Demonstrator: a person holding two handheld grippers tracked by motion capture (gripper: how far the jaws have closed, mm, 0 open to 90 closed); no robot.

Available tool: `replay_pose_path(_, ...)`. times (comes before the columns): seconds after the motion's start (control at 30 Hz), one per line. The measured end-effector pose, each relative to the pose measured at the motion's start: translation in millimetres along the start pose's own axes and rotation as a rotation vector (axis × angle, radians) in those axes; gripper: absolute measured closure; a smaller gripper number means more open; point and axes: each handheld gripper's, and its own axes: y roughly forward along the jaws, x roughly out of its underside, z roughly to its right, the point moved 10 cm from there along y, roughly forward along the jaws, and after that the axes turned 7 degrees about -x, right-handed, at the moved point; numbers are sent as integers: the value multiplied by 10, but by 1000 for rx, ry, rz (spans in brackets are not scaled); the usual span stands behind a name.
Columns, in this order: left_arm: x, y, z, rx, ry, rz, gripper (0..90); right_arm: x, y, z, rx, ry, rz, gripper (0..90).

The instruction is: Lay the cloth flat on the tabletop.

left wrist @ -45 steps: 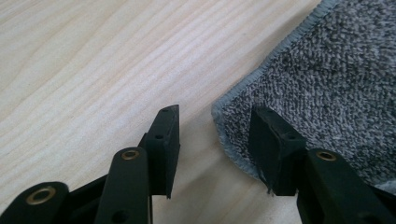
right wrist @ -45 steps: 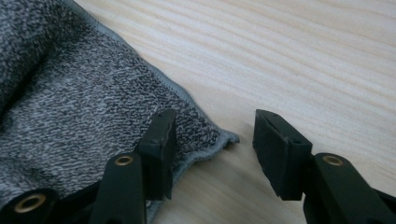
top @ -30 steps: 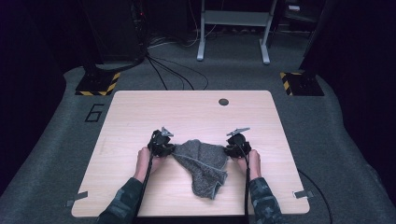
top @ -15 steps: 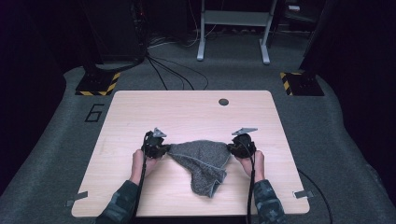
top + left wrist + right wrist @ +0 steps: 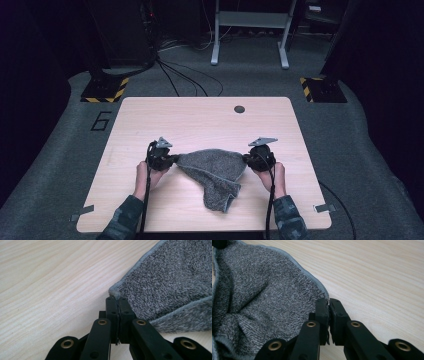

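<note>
A grey terry towel (image 5: pixel 215 172) lies rumpled on the wooden table (image 5: pixel 200 120), stretched between both grippers, with a folded tail trailing toward the near edge. My left gripper (image 5: pixel 172 159) is shut on the towel's left corner (image 5: pixel 113 292); in the left gripper view my left gripper (image 5: pixel 117 300) has its jaws pressed together on the hem. At the opposite corner (image 5: pixel 325 296) my right gripper (image 5: pixel 247 159) is shut on the towel too, and in the right gripper view my right gripper (image 5: pixel 329 301) pinches the edge just above the tabletop.
A small dark round hole (image 5: pixel 239 109) sits near the table's far edge. Beyond the table are cables (image 5: pixel 180 75) on grey carpet, a metal stand (image 5: pixel 250 30), and two yellow-and-black striped bases (image 5: pixel 105 90) (image 5: pixel 322 87). Bare wood surrounds the towel.
Both grippers have moved apart and slightly toward the person, pulling the towel's upper edge wider and flatter between them. Both stay closed on their corners.
</note>
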Motion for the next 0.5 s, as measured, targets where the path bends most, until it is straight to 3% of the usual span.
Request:
replay_pose_path(0.2, 24, 115, -41, 17, -1, -37, 889, 8, 130, 56, -20, 35, -31, 860)
replay_pose_path(0.33, -124, 218, -175, -11, -1, -48, 891, -106, 250, 174, -4, 45, -54, 863)
replay_pose_path(0.43, -456, 359, -356, -49, -6, -60, 891, -413, 412, 389, 53, 33, -59, 867)
replay_pose_path(0.47, -819, 352, -512, -105, -16, -25, 892, -712, 431, 506, 98, 37, -42, 869)
replay_pose_path(0.5, -1031, 275, -587, -124, -13, 6, 892, -898, 391, 560, 129, 27, -19, 869)
